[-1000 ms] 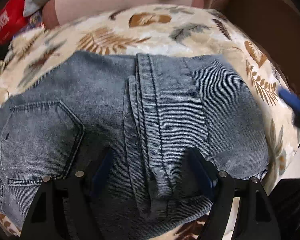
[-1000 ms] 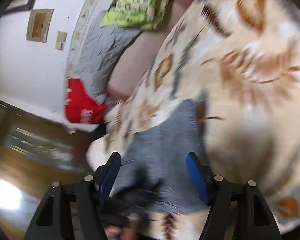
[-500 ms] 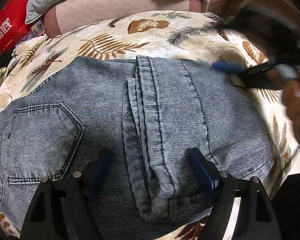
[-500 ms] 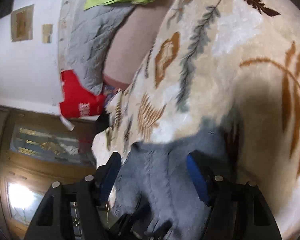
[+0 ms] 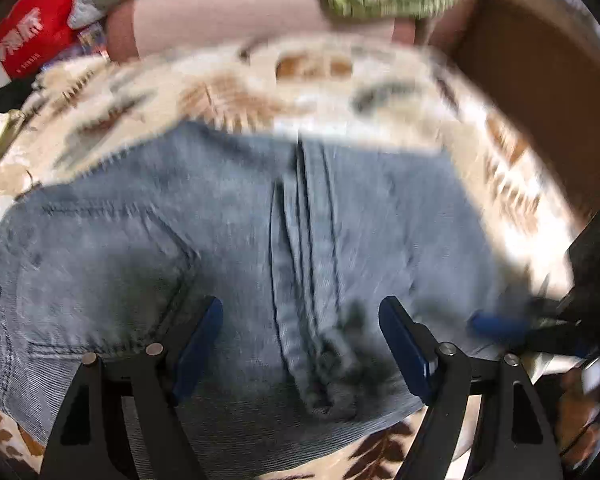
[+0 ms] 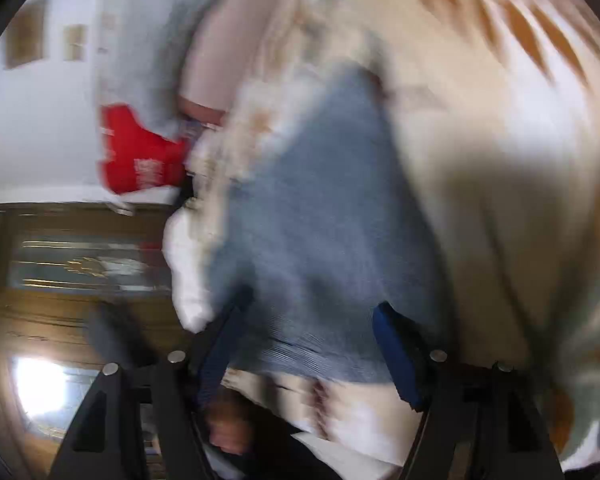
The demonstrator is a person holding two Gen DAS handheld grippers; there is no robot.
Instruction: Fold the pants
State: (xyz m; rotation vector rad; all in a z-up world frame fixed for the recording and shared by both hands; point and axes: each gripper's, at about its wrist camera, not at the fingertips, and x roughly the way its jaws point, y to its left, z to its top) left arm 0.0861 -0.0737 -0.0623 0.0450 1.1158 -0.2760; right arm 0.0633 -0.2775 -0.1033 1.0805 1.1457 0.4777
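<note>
Item: folded jeans [image 5: 228, 240], flat on your leaf-print blanket [image 5: 220, 92]. Left gripper [image 5: 300, 344] gapes above the near hem; right gripper [image 6: 304, 344], jaws just narrowing, straddles the side edge, gripping nothing, poised for another fold.

Pants [image 5: 228, 240] faded blue-grey denim; blanket [image 5: 220, 96] cream w/ brown leaf print; claw pads [image 5: 404, 344] blue.

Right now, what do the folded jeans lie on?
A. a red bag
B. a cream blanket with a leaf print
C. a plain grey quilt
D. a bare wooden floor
B: in the left wrist view the jeans rest on the cream leaf-print blanket, which shows beyond them and below their near edge.
</note>
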